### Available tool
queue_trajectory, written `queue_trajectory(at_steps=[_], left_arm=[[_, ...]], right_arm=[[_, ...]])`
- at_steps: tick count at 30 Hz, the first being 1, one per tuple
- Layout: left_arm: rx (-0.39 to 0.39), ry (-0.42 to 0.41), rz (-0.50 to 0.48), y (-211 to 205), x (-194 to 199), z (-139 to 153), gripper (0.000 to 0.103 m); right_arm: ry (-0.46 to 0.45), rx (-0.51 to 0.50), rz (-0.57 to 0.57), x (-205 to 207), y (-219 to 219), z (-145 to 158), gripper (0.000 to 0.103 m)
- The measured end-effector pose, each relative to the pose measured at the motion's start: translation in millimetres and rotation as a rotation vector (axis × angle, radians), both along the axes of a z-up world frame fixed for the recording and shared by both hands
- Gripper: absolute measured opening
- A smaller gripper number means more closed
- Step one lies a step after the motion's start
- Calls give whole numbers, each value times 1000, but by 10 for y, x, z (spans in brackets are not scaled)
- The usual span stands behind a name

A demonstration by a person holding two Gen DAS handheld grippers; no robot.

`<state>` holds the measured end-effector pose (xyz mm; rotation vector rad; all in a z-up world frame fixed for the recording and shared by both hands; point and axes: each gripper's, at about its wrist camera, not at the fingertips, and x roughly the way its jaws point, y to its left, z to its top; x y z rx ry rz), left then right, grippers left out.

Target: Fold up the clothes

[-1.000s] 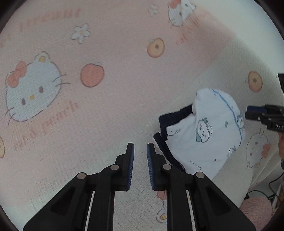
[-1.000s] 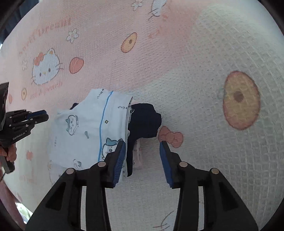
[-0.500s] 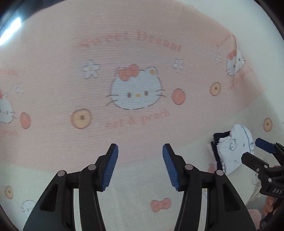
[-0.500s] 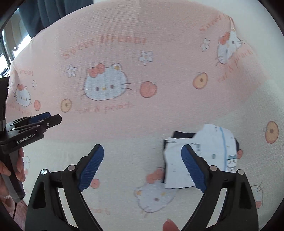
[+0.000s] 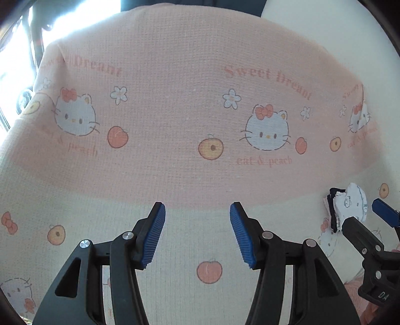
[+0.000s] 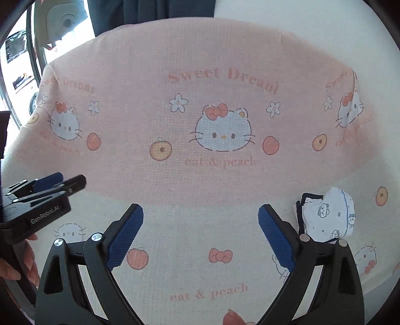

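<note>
A small folded bundle of clothes (image 5: 353, 205), white with blue cartoon prints over a dark navy layer, lies on the cream part of the blanket at the right (image 6: 327, 216). My left gripper (image 5: 197, 208) hangs over bare blanket far to the left of the bundle. Its jaws are opening and nothing is between them. My right gripper (image 6: 200, 211) is also above bare blanket, with the bundle just past its right finger. Its jaws are opening wide and hold nothing. Each gripper shows at the edge of the other's view (image 5: 361, 212) (image 6: 72, 177).
A pink and cream blanket (image 5: 200, 115) with cat, peach and flower prints covers the whole surface. A bright window (image 6: 20, 57) and a dark curtain (image 6: 150, 10) are beyond its far edge. A hand (image 6: 15, 265) holds the left gripper. Pink fuzzy fabric (image 5: 355, 295) lies near right.
Both grippers have let go near the folded bundle, opened wide, and drawn back and up to the left. The bundle now looks small and far to the right.
</note>
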<state>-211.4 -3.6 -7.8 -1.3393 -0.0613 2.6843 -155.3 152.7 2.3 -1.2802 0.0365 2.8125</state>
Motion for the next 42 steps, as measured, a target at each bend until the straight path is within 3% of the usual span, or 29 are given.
queue_trajectory(at_steps=[7, 12, 15, 20, 23, 28, 42], left_arm=[[-44, 75, 4, -104, 711, 403, 56], [-67, 148, 40, -115, 1374, 550, 56], [-49, 131, 63, -159, 1703, 486, 56], [-3, 66, 95, -250, 2100, 308, 57], [34, 41, 109, -295, 2247, 220, 57], [-9, 52, 61, -225, 2376, 215, 58], [21, 52, 26, -158, 2414, 253, 58]], right_arm=[[33, -31, 49, 565, -99, 301, 98], [84, -79, 0, 1063, 3, 470, 99], [120, -66, -40, 1407, 92, 516, 102], [99, -26, -32, 1820, 136, 454, 102], [70, -56, -32, 2003, 179, 370, 102], [53, -48, -23, 2100, 129, 255, 102], [22, -53, 29, 2079, -38, 126, 102]])
